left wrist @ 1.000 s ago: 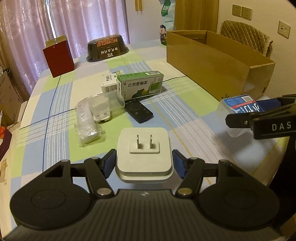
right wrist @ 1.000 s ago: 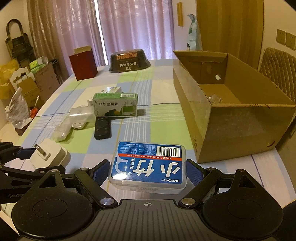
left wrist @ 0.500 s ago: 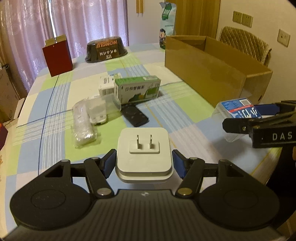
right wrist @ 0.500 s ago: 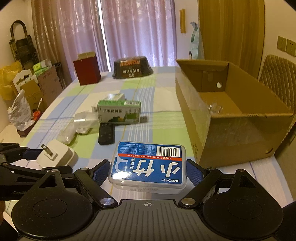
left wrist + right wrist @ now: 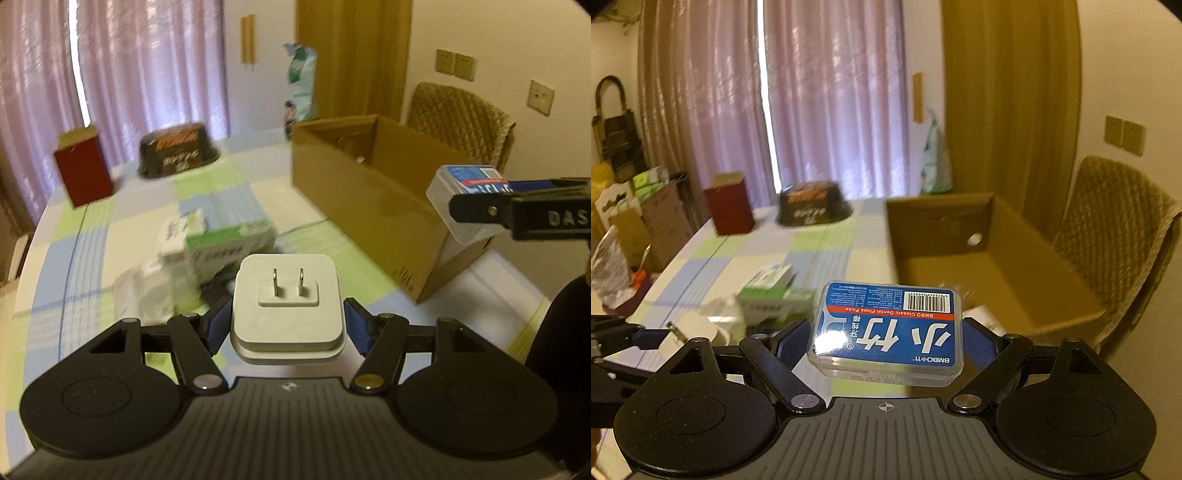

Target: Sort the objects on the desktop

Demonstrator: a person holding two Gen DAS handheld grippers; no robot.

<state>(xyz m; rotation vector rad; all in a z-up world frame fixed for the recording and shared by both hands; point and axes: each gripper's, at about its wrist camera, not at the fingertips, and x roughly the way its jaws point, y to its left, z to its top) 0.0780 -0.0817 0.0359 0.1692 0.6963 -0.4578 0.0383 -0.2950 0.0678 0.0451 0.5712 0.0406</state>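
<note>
Both carried high toward box [image 5: 993, 258] for dropping in: left gripper [image 5: 287, 325] clamped on charger [image 5: 286, 314], right gripper [image 5: 886, 343] gripping floss case [image 5: 886, 328]

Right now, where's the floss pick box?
The floss pick box is off the table, clamped in the right gripper near the open cardboard box; the left wrist view shows it at far right.
</note>
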